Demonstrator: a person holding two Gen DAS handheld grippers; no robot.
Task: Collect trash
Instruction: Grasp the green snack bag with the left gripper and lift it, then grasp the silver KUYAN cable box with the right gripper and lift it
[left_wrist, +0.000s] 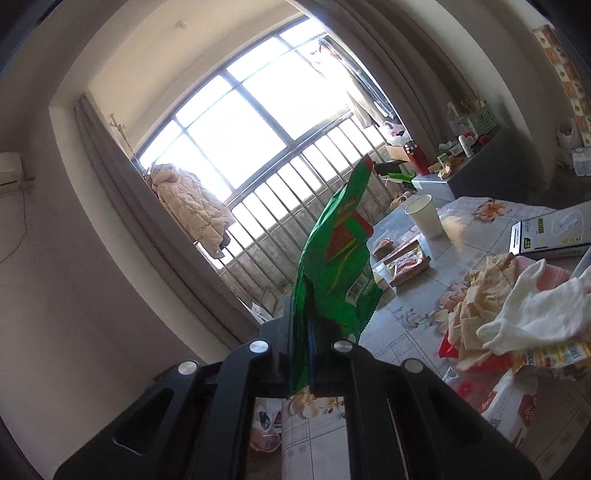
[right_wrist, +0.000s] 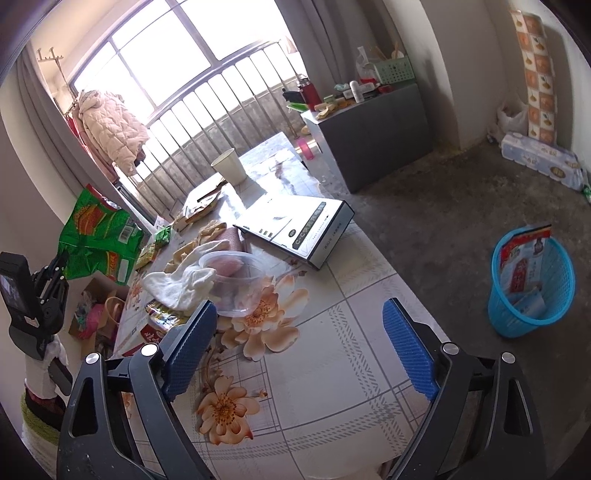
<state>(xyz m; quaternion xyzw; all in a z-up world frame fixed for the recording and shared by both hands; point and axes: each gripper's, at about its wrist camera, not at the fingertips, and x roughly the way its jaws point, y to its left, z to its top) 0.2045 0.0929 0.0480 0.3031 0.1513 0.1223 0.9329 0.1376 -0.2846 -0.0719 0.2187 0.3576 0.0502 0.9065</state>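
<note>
My left gripper (left_wrist: 303, 332) is shut on a green snack bag (left_wrist: 341, 258), which sticks up in front of the window, lifted off the table. In the right wrist view the same green snack bag (right_wrist: 99, 240) hangs at the far left above the table edge, with the left gripper (right_wrist: 55, 269) under it. My right gripper (right_wrist: 299, 347) stands open over the flowered tablecloth (right_wrist: 332, 369), nothing between its blue pads (right_wrist: 406, 350). Just beyond its left finger lie a clear plastic bowl (right_wrist: 236, 280), a white cloth (right_wrist: 177, 284) and snack wrappers (right_wrist: 162, 314).
A blue trash basket (right_wrist: 532, 284) with a red-and-white package stands on the floor at right. On the table are a white paper cup (right_wrist: 229, 166), a flat white box (right_wrist: 299, 229) and crumpled brownish paper (left_wrist: 480, 295). A grey cabinet (right_wrist: 373, 144) stands behind.
</note>
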